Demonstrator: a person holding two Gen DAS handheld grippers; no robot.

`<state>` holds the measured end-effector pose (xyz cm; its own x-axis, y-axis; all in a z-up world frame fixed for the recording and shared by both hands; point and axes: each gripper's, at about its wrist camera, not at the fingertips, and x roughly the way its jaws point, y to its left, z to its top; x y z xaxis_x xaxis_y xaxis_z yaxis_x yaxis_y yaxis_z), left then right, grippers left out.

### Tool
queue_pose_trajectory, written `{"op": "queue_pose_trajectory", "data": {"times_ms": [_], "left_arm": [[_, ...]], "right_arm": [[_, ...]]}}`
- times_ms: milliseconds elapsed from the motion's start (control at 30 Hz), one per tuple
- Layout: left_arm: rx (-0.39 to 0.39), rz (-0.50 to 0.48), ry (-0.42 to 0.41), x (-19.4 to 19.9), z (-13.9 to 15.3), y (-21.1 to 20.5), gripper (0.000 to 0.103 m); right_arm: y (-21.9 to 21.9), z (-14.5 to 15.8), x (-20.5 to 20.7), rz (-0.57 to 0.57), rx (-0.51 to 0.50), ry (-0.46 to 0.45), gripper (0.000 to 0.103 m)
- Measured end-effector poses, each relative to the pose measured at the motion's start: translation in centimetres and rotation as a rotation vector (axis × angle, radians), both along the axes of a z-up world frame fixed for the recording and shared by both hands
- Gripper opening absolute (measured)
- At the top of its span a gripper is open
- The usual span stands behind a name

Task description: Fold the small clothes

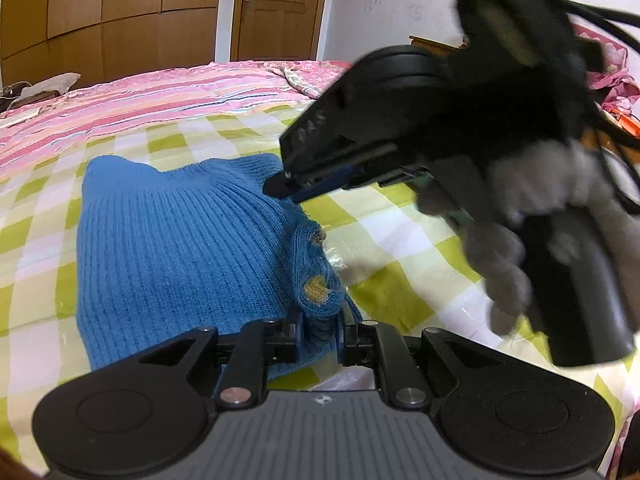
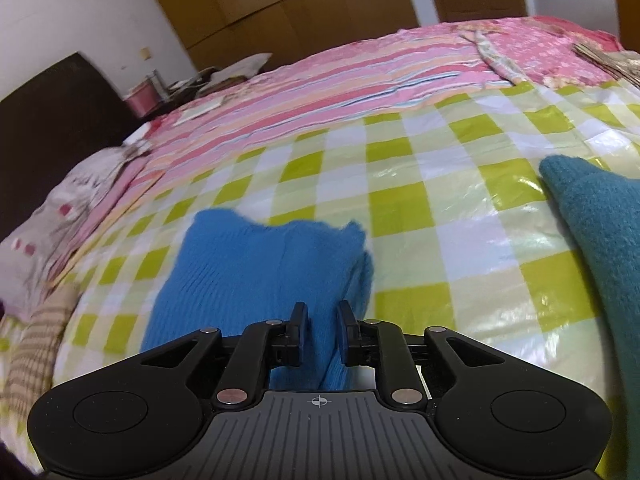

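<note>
A blue ribbed knit garment [image 1: 180,248] with small yellow patches lies folded on a green-and-white checked sheet [image 1: 400,248]. My left gripper [image 1: 319,330] is shut on its near edge. My right gripper [image 1: 280,190] comes in from the right in a grey-gloved hand and is shut on the garment's far right edge. In the right wrist view the same blue garment [image 2: 256,264] runs between my right gripper's [image 2: 323,334] fingers.
A teal knit garment [image 2: 600,240] lies on the checked sheet [image 2: 440,168] to the right. A pink striped bedspread [image 2: 340,84] covers the far bed, with pillows [image 2: 80,200] at the left. Wooden wardrobes and a door [image 1: 276,8] stand behind.
</note>
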<state>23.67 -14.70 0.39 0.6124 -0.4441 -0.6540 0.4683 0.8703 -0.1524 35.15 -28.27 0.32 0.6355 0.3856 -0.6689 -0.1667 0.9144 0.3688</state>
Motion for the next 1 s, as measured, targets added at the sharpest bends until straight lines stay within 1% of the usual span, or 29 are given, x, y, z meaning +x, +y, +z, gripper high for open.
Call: {"op": "queue_pose_trajectory", "data": {"times_ms": [133, 233, 500, 600, 767, 867, 1000], "left_arm": [[0.022, -0.002, -0.002, -0.1, 0.0, -0.4, 0.019], [0.038, -0.001, 0.003, -0.1, -0.1, -0.8, 0.019], [0.064, -0.004, -0.002, 0.1, -0.1, -1.5, 0.019], [0.067, -0.007, -0.002, 0.1, 0.0, -1.7, 0.019], [0.08, -0.014, -0.002, -0.1, 0.0, -1.8, 0.019], [0.078, -0.015, 0.008, 0.0, 0.0, -1.8, 0.019], [0.081, -0.017, 0.009, 0.1, 0.1, -1.9, 0.019]], "right_arm": [[0.3, 0.1, -1.6, 0.07, 0.007, -0.003, 0.018], [0.8, 0.0, -2.5, 0.111, -0.038, -0.02, 0.018], [1.2, 1.1, -4.0, 0.139, -0.081, -0.074, 0.018], [1.5, 1.3, -4.2, 0.182, -0.081, -0.086, 0.018], [2.0, 0.1, -3.6, 0.2, -0.124, -0.048, 0.018], [1.9, -0.7, -3.5, 0.193, -0.181, -0.035, 0.015], [1.2, -1.5, -3.6, 0.181, -0.198, -0.019, 0.015]]}}
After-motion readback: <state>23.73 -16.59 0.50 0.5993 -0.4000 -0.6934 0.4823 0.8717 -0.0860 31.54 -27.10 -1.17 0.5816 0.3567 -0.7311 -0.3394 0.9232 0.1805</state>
